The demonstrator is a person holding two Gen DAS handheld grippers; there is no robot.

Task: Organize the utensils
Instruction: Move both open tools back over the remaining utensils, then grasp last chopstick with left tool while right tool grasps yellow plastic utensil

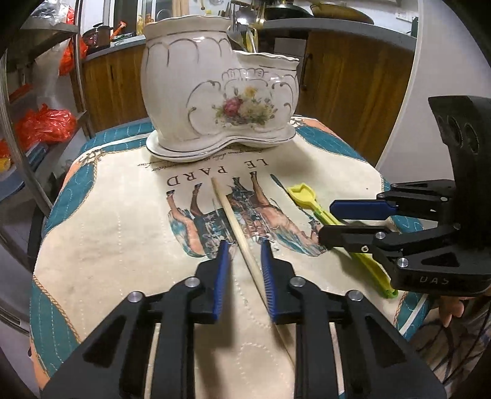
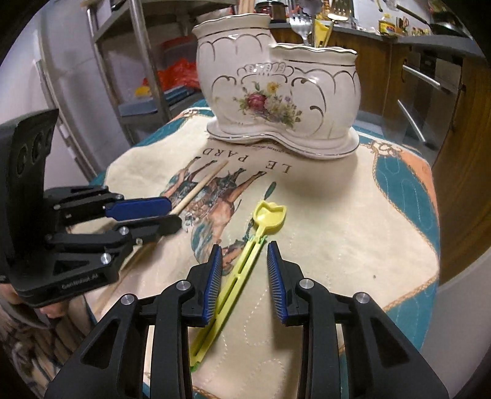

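Observation:
A wooden chopstick (image 1: 227, 211) lies on the printed cloth mat (image 1: 107, 230), running between the blue pads of my left gripper (image 1: 244, 245). It sits close to the right pad, and a gap shows on the left, so the jaws stand open. A yellow plastic scoop (image 2: 271, 214) with a slotted handle lies between the pads of my right gripper (image 2: 244, 245), which is also open. At the mat's far side stands a white floral ceramic holder (image 1: 196, 92) (image 2: 276, 92), with forks and spoons (image 2: 310, 27) in its smaller compartment. Each gripper shows in the other's view: right gripper (image 1: 326, 222), left gripper (image 2: 175, 214).
The mat (image 2: 337, 230) covers a small table with edges close on all sides. A metal shelf rack with orange bags (image 1: 46, 122) stands to the left. Wooden cabinets (image 1: 353, 76) and a counter run behind. A hand (image 1: 451, 310) shows under the right gripper.

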